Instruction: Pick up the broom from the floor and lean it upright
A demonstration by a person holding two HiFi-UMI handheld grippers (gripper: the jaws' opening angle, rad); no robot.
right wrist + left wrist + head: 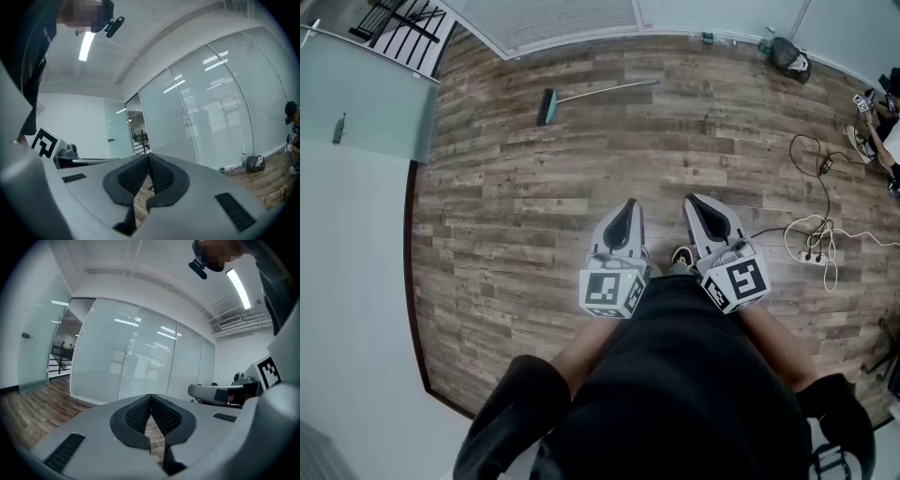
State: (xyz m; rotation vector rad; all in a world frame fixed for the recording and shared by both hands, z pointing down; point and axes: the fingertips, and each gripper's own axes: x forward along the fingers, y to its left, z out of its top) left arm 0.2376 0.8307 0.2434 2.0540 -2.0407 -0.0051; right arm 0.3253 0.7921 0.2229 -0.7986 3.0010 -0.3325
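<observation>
Broom (581, 97) flat on floor (534, 216), 11 o'clock of grippers. Left gripper (626, 208), right gripper (701, 202): jaws clenched, empty.

Even, bright light is given by ceiling strip lights (238, 288) — their reflections are seen on the glass wall (140, 348). Fisheye bending and dark corners are noted in both gripper views; nearest foreground is rendered soft. Faint shadows are cast on the floor (581, 187).
</observation>
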